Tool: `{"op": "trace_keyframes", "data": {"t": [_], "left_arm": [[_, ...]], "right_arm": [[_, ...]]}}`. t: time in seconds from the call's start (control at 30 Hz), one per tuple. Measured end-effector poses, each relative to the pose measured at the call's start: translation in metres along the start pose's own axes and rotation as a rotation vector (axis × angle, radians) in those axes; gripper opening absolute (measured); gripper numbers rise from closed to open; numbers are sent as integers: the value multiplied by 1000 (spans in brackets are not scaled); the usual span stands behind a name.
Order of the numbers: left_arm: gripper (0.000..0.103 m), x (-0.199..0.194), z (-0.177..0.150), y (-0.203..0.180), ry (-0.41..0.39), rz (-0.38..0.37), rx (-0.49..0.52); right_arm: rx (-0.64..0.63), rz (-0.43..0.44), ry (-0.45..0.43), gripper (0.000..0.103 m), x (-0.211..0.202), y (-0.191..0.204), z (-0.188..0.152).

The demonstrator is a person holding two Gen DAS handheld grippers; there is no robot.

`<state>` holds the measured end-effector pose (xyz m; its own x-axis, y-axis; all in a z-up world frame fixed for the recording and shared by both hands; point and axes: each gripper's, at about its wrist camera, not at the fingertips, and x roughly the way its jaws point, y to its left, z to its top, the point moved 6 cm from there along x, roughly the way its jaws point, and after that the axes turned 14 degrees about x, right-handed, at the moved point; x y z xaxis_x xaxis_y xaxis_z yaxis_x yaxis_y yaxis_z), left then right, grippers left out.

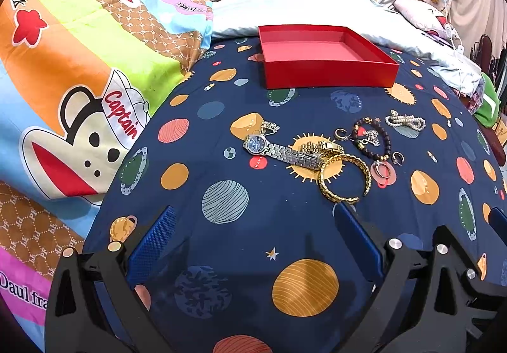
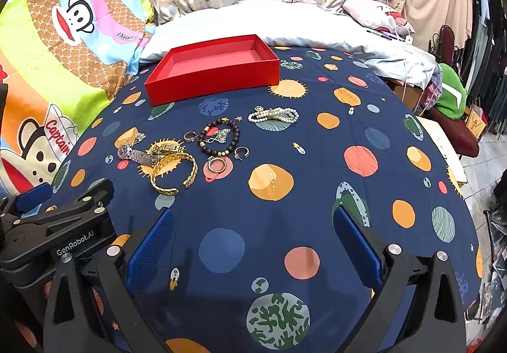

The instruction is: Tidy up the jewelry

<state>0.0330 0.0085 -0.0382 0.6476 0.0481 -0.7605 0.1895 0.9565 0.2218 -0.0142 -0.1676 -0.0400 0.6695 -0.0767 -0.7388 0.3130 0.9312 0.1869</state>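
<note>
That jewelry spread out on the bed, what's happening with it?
Someone is about to tidy it into the red box, which is empty so far. A silver watch, gold bangle, dark bead bracelet, pearl strand and some rings lie loose on the planet-print sheet. The left tool and right tool are both open, holding nothing and short of the pile.

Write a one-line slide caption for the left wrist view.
Open left tongs hover over the planet-print bedspread, facing scattered jewelry and an empty red box.
</note>
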Motion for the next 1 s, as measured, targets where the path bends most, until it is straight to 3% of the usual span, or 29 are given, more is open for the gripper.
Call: {"op": "trace_keyframes", "data": {"t": [1.0], "left_arm": [[97,10,-2,-4,9,8,16]], "right_arm": [[6,6,17,98,10,-2,-4]]}}
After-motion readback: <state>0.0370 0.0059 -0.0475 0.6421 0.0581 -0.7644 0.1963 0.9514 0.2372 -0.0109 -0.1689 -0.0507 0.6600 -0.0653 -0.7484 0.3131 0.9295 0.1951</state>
